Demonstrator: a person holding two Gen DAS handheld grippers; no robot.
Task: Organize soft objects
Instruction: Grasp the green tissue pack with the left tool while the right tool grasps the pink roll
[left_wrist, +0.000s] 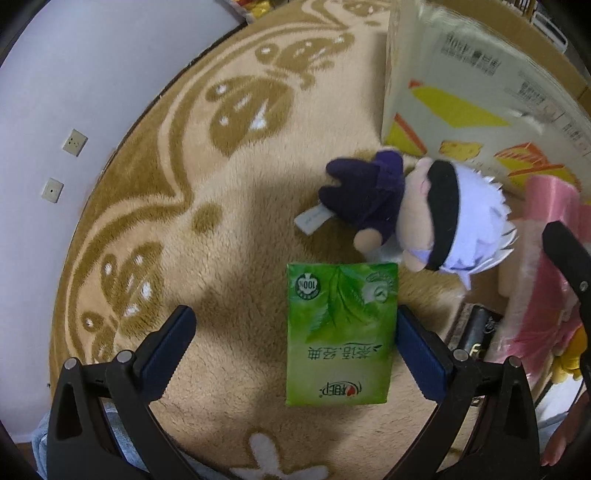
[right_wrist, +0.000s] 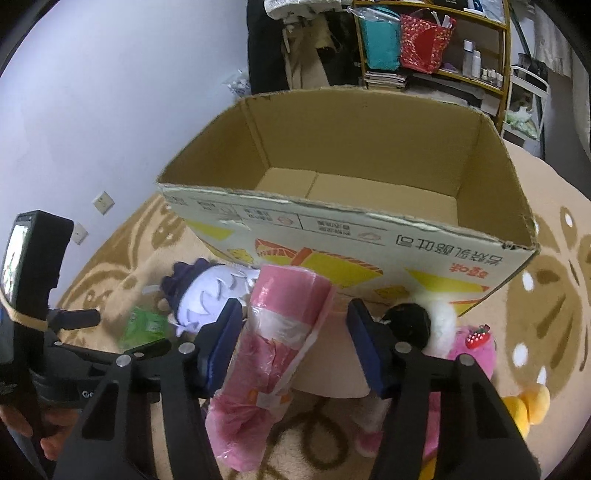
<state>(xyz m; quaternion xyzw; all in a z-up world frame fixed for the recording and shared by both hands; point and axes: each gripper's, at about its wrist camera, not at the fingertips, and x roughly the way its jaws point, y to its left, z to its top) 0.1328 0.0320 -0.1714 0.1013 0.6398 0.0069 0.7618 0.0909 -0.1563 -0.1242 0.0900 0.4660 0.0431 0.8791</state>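
Glossy green tissue pack (left_wrist: 341, 332) | left claw (left_wrist: 295, 343) open astride | right claw (right_wrist: 291, 343) open, crinkly pink roll (right_wrist: 273, 332) between

left wrist cam looks steeply down, close over the rug (left_wrist: 229, 229). right wrist cam tilts forward, close behind the cardboard box (right_wrist: 369, 236), with shelves (right_wrist: 436, 44) behind. both views share the plush doll (left_wrist: 424, 206) and green tissue pack (left_wrist: 341, 332).
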